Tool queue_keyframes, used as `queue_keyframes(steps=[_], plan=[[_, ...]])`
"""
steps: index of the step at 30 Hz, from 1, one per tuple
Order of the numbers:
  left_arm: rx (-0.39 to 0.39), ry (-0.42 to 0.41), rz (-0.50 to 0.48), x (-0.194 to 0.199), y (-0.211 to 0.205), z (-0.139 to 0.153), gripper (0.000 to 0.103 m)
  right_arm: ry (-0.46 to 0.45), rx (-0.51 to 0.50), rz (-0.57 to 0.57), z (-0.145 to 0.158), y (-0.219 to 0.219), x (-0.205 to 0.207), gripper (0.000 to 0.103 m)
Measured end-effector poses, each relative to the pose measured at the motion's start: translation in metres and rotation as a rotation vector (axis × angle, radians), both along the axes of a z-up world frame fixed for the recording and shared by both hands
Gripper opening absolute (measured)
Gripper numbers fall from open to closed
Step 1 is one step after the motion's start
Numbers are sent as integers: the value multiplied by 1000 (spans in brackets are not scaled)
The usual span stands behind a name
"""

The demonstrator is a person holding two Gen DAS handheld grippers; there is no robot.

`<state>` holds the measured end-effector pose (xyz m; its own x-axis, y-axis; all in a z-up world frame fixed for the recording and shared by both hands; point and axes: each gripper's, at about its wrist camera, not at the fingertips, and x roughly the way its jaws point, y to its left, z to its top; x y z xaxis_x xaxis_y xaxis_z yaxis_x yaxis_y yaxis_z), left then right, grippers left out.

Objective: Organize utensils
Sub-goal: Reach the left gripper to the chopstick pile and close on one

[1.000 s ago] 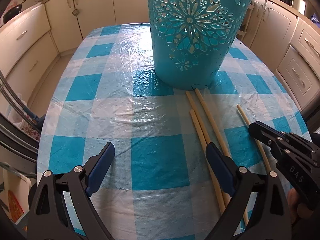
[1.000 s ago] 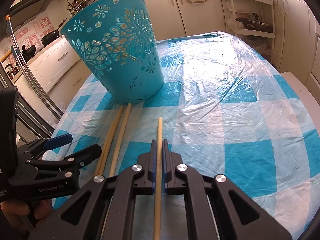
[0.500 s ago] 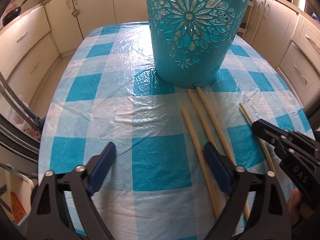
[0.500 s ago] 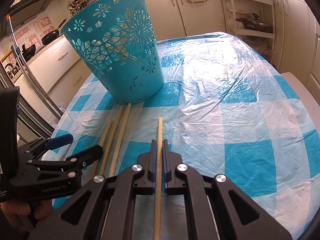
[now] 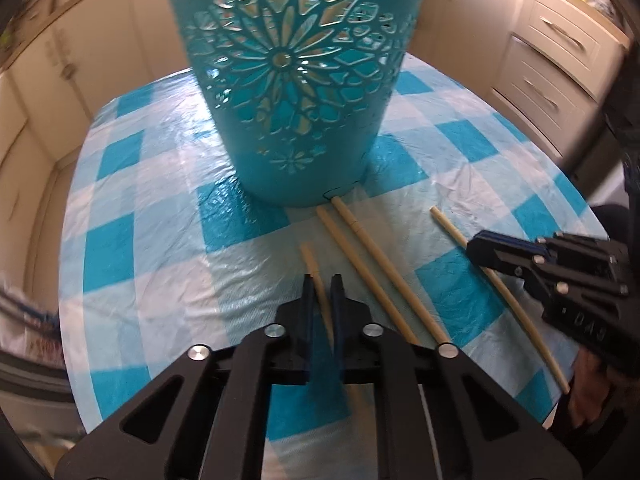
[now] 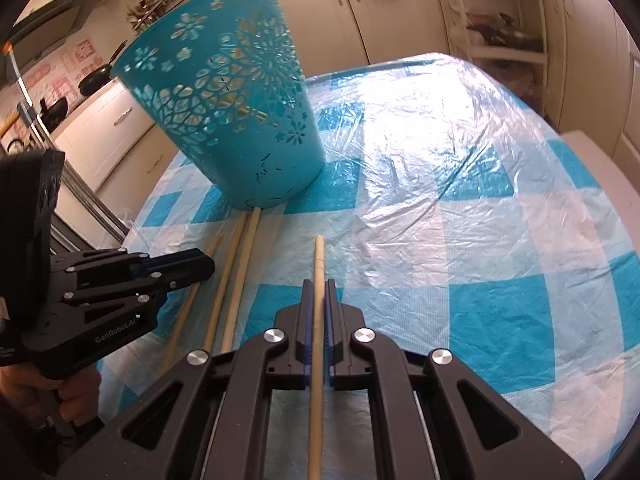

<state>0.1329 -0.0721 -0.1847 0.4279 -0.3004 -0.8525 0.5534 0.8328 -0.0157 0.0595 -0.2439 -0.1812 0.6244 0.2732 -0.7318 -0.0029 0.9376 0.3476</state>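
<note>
Teal basket's rim in right view only, left crops it

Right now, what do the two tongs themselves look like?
Both are matte black plastic with triangular cut-outs and round silver screw heads, and blue pads line the inner faces of their fingers. The left tongs carry white "GenRobot.AI" lettering on the side. The right tongs show pale embossed letters, too blurred to read. No cables or sleeves are visible.

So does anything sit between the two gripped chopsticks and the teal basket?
Nothing visible. Each claw, left and right, is shut on a chopstick, and only bare tablecloth lies ahead of the basket.
</note>
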Motion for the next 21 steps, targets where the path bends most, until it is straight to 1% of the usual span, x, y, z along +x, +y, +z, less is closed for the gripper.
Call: queue_keyframes(steps=[2, 4, 8, 11, 13, 14, 16, 18, 21], plan=[[13, -4, -42, 1, 0, 0, 5, -1, -18, 5, 0, 2, 1, 6], [33, -9, -53, 1, 1, 1, 6, 2, -48, 17, 1, 6, 3, 6], [72, -15, 10, 4, 5, 2, 7, 3, -105, 40, 2, 13, 6, 6], [94, -27, 34, 4, 4, 2, 11, 6, -158, 72, 3, 19, 10, 6], [119, -43, 48, 4, 0, 1, 17, 9, -182, 95, 3, 20, 12, 6], [127, -47, 53, 4, 0, 1, 18, 12, -184, 105, 3, 20, 13, 6], [142, -58, 73, 6, 0, 1, 26, 26, -174, 129, 3, 17, 16, 6], [141, -59, 90, 8, 2, 1, 30, 39, -160, 155, 4, 13, 19, 6], [133, -60, 103, 9, 3, 2, 30, 37, -164, 179, 4, 11, 19, 5]])
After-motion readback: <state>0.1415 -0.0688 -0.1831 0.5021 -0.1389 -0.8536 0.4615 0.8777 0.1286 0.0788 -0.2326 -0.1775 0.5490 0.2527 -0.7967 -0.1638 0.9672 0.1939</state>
